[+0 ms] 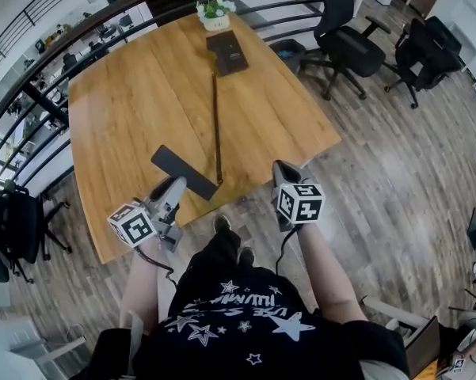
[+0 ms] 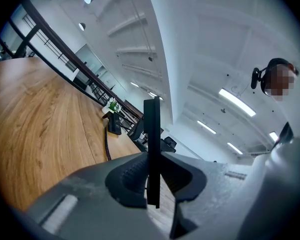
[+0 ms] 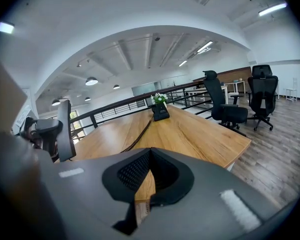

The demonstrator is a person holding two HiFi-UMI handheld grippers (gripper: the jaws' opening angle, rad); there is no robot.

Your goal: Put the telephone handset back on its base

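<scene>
- Holding entry: telephone handset (image 1: 184,172), a dark flat bar, lower left of centre in the head view. It lies over the near edge of the table (image 1: 135,101) and well apart from its base.
- Base (image 1: 227,52): upper centre of the head view, at the table's far end, just beside a small potted plant (image 1: 214,6). With the handset off it, it is judged ready to receive.
- Cord (image 1: 217,125): runs almost straight down the middle of the frame from base to handset. It looks drawn out, which likely explains why the handset is kept low and in line with the base.
- Left gripper (image 1: 174,186): lower left of the head view, jaws pinched on the handset. In the left gripper view the handset (image 2: 152,149) shows edge-on as a thin upright bar clamped between the pads, and it fills the narrow gap. Gripping across the thin faces is judged to keep the flat body steady for seating.
- Right gripper (image 1: 285,171): lower right of centre in the head view, beside the table's near corner. Its jaws are pressed together with nothing between them, and only table wood shows past them. It touches nothing and is judged to be kept aside as a spare.
- Status, judged: the handset is in carry, with the table's length left to cover.
</scene>
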